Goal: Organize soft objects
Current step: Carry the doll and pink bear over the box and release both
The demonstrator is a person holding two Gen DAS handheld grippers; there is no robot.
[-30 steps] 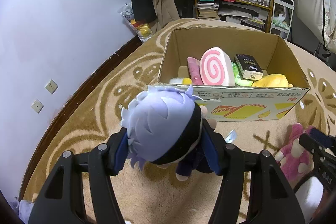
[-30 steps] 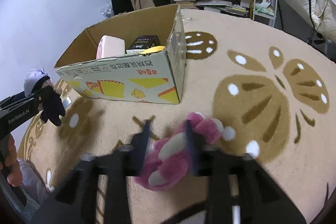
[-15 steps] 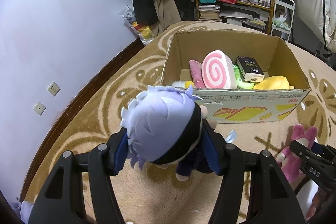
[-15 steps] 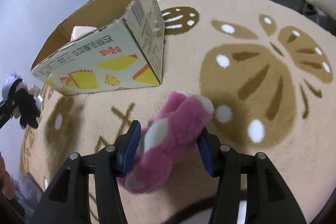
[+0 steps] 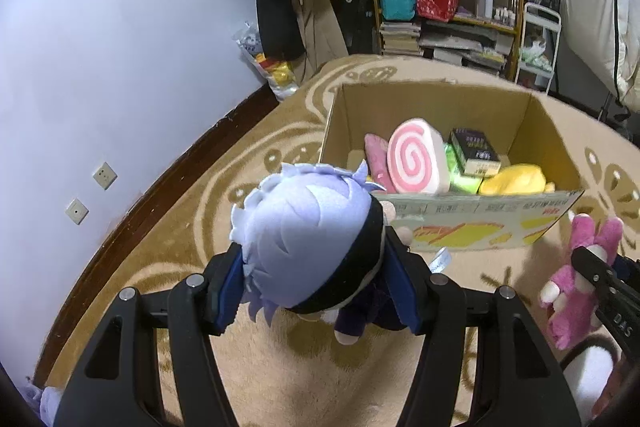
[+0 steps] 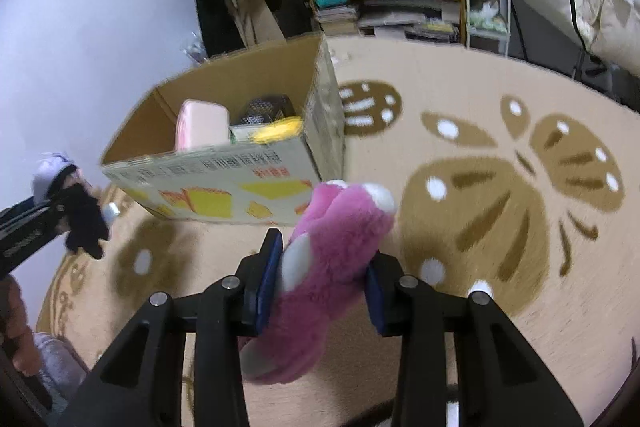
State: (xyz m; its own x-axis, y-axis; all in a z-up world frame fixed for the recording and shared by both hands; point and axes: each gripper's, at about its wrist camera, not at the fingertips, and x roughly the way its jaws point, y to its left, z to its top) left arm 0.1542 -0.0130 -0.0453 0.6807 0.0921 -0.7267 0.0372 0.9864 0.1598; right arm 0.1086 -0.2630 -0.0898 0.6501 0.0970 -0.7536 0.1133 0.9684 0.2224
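We had lifted the fuzzy pink plush toy off the rug, clamped in our right hand-held gripper, before the open cardboard box. Our left hand-held gripper still squeezed the lavender-haired plush doll nearby; both looked ready for boxing.

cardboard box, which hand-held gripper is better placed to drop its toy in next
Left, probably: the left hand-held gripper holds the purple-haired doll right at the cardboard box rim, nearer than the right one's pink plush.

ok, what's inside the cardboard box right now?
Inside the cardboard box: pink swirl cushion, pink plush, dark packet, green item, yellow plush. The box floor and anything beneath them is covered.
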